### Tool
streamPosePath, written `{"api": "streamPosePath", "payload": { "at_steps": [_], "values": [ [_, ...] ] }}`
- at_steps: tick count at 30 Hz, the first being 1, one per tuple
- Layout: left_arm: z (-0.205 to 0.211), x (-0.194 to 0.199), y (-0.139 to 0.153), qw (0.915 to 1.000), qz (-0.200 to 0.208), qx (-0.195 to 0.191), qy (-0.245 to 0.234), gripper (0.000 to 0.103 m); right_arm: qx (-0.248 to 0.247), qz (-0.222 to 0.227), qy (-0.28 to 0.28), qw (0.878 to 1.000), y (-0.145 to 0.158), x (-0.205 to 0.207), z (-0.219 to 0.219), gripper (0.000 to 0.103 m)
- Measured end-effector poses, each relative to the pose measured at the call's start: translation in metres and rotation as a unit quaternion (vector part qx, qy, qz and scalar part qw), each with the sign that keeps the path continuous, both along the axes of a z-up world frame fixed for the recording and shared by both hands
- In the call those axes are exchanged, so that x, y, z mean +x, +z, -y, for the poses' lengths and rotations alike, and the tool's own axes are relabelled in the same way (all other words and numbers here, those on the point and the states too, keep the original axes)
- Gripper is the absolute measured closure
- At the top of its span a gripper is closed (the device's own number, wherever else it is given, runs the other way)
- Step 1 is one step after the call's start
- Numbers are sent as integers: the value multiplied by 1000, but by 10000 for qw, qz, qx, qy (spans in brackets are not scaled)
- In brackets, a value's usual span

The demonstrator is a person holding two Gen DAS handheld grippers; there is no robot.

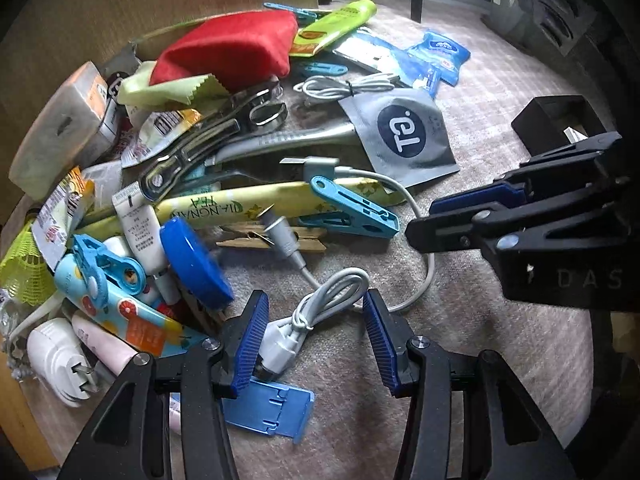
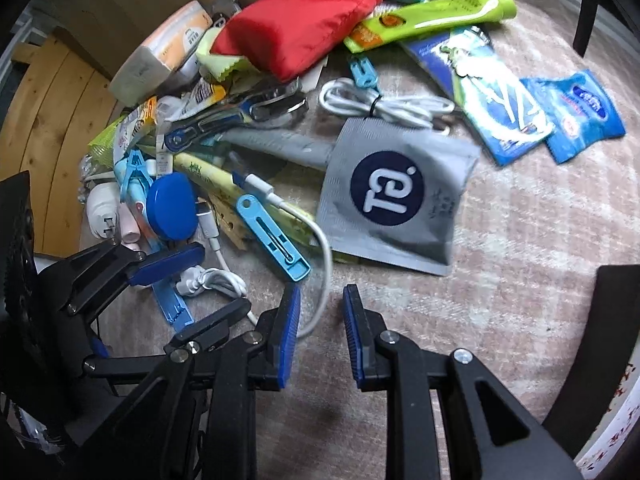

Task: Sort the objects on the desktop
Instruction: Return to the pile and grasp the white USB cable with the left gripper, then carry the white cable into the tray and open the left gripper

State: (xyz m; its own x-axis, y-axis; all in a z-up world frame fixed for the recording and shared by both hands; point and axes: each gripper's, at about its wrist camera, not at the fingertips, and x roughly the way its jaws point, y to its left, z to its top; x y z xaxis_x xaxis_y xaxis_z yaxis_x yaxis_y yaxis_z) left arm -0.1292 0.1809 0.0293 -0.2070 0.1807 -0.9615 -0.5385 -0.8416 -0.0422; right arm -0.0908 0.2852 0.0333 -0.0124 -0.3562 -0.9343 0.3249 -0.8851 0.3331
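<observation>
A pile of small objects lies on a pinkish cloth [image 1: 500, 80]. My left gripper [image 1: 316, 312] is open, its jaws on either side of a bundled white charging cable [image 1: 320, 304], not closed on it. The cable also shows in the right wrist view [image 2: 216, 280], next to the left gripper [image 2: 200, 276]. My right gripper [image 2: 320, 308] is open and empty above bare cloth, near a loose white cable [image 2: 324, 256]. It enters the left wrist view [image 1: 424, 220] from the right. A grey foil pouch [image 2: 396, 196] lies just beyond it.
The pile holds a red pouch [image 1: 236, 48], blue clothes pegs [image 1: 352, 208], a blue lid [image 1: 196, 260], a yellow tea stick [image 1: 240, 204], a razor [image 1: 208, 140], a white plug [image 1: 60, 360] and blue sachets [image 2: 576, 112]. A black box [image 1: 556, 120] stands at the right.
</observation>
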Motion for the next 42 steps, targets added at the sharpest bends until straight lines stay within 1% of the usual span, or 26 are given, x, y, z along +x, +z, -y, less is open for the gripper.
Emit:
{"api": "streamPosePath", "payload": {
  "at_steps": [2, 3, 4, 5, 6, 7, 9, 11, 15, 19, 22, 23, 28, 31, 32, 34, 37, 42],
  "values": [
    [0, 1, 0, 10000, 18, 48, -38, 62, 2, -15, 7, 10000, -2, 2, 2, 83],
    [0, 2, 1, 9999, 52, 101, -49, 66, 13, -5, 20, 10000, -3, 3, 3, 84],
    [1, 3, 1, 9998, 105, 170, -47, 71, 14, -3, 12, 10000, -3, 3, 3, 87],
    [1, 3, 1, 9997, 133, 202, -42, 72, 6, 34, -27, 10000, -4, 2, 1, 94],
    [1, 4, 1, 9997, 137, 206, -47, 74, -6, 53, -44, 10000, -4, 2, 0, 96],
    [1, 5, 2, 9996, 149, 223, -56, 78, -22, 78, -59, 9999, -5, 2, -2, 96],
    [0, 8, 2, 9994, 200, 281, -60, 80, -60, 93, -76, 9999, -7, 2, -5, 97],
    [-2, 11, 2, 9994, 198, 271, -84, 81, -75, 86, -86, 9999, -8, 3, -7, 97],
    [-6, 17, 3, 9995, 170, 239, -90, 89, -75, -16, -172, 9998, -6, 6, -13, 98],
    [-1, 17, 9, 9985, 215, 511, 30, 93, -87, -161, -202, 9996, 4, 9, -19, 99],
    [3, 19, 16, 9980, 177, 607, 46, 94, 3, -282, -185, 9994, 9, 10, -25, 99],
    [10, 18, 21, 9979, 166, 627, 46, 94, 22, -303, -216, 9993, 10, 10, -29, 99],
    [4, 25, 26, 9975, 144, 684, 73, 94, -12, -380, -366, 9986, 18, 12, -47, 99],
    [1, 33, 29, 9969, 127, 775, 87, 94, -57, -515, -395, 9979, 31, 15, -64, 99],
    [0, 35, 32, 9966, 112, 809, 64, 94, -50, -571, -398, 9976, 39, 12, -62, 99],
    [-9, 39, 35, 9962, 78, 872, -8, 94, -42, -649, -411, 9970, 47, 7, -74, 99],
    [-25, 42, 42, 9954, 9, 945, -144, 94, 12, -796, -479, 9957, 60, 11, -85, 99],
    [-47, 52, 57, 9932, -51, 1095, -391, 94, 88, -1000, -671, 9927, 78, 16, -115, 99]
  ]
}}
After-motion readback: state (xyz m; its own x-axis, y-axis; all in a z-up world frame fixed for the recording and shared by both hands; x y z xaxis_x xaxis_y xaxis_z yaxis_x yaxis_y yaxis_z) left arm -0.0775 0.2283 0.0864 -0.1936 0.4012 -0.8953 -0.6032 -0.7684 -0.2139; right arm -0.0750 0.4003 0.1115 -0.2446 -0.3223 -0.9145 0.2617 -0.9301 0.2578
